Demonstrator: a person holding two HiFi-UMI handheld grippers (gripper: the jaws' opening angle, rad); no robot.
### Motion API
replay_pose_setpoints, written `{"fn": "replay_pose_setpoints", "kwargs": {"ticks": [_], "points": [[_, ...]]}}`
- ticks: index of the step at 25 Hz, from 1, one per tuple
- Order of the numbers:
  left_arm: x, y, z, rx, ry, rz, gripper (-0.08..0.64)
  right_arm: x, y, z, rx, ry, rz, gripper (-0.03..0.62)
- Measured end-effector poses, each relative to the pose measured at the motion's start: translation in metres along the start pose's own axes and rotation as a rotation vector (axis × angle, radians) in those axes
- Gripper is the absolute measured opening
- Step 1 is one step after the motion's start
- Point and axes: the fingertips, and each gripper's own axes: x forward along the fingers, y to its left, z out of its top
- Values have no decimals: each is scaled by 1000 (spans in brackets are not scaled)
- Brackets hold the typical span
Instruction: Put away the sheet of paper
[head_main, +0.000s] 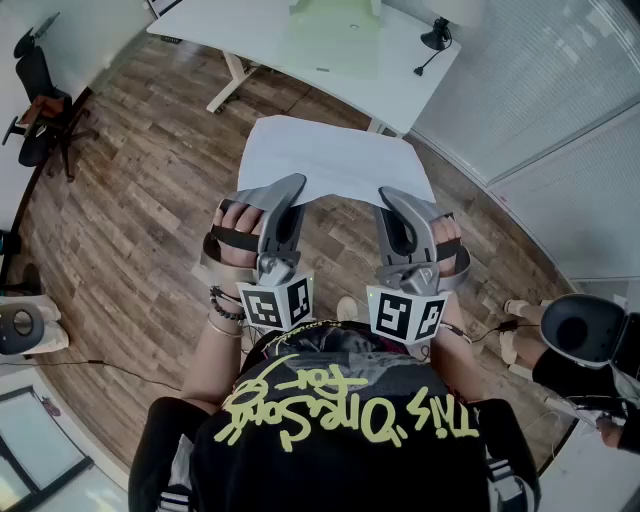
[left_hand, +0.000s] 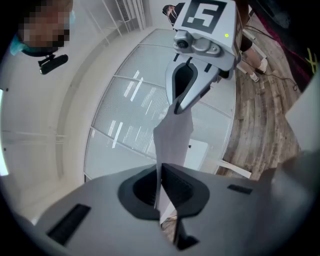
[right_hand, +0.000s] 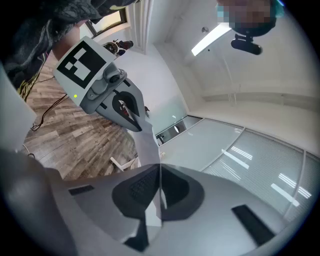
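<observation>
A white sheet of paper (head_main: 335, 160) is held out flat in the air in front of the person, above the wooden floor. My left gripper (head_main: 297, 187) is shut on its near left edge and my right gripper (head_main: 386, 196) is shut on its near right edge. In the left gripper view the paper (left_hand: 172, 135) runs edge-on out of my shut left gripper (left_hand: 160, 192) towards the right gripper (left_hand: 200, 55) opposite. The right gripper view mirrors this: the paper (right_hand: 145, 145) is pinched in the right gripper (right_hand: 160, 192), with the left gripper (right_hand: 107, 85) across.
A white desk (head_main: 250, 25) stands ahead, carrying a pale green object (head_main: 335, 25) and a small black lamp (head_main: 437, 35). A black office chair (head_main: 40, 100) is at the far left. Glass partition walls (head_main: 540, 90) close off the right side. A dark round object (head_main: 585, 330) sits at the right.
</observation>
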Motion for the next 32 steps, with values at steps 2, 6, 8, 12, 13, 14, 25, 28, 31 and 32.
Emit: {"fn": "replay_pose_setpoints", "kwargs": {"ticks": [2, 6, 8, 12, 13, 14, 25, 28, 31, 32], "points": [[11, -3, 1, 1, -2, -1, 8, 7, -4, -8, 4, 1, -3, 6], [13, -4, 1, -3, 0, 0, 8, 9, -3, -12, 6, 9, 2, 6], [10, -5, 1, -6, 4, -4, 8, 7, 1, -12, 13, 16, 10, 6], [9, -3, -2, -10, 2, -1, 8, 7, 3, -8, -8, 9, 8, 8], [8, -2, -3, -11, 1, 1, 8, 8, 4, -6, -19, 7, 9, 8], [8, -1, -5, -11, -1, 3, 8, 9, 5, -4, -23, 7, 9, 8], [-7, -8, -30, -34, -38, -46, 8, 16, 28, 12, 52, 52, 3, 8], [-6, -11, -35, -53, -38, -48, 9, 18, 36, 11, 57, 55, 20, 8], [-1, -10, -37, -59, -37, -48, 9, 21, 37, 10, 55, 54, 26, 8], [1, -10, -37, -58, -38, -51, 9, 23, 36, 9, 57, 54, 26, 8]]}}
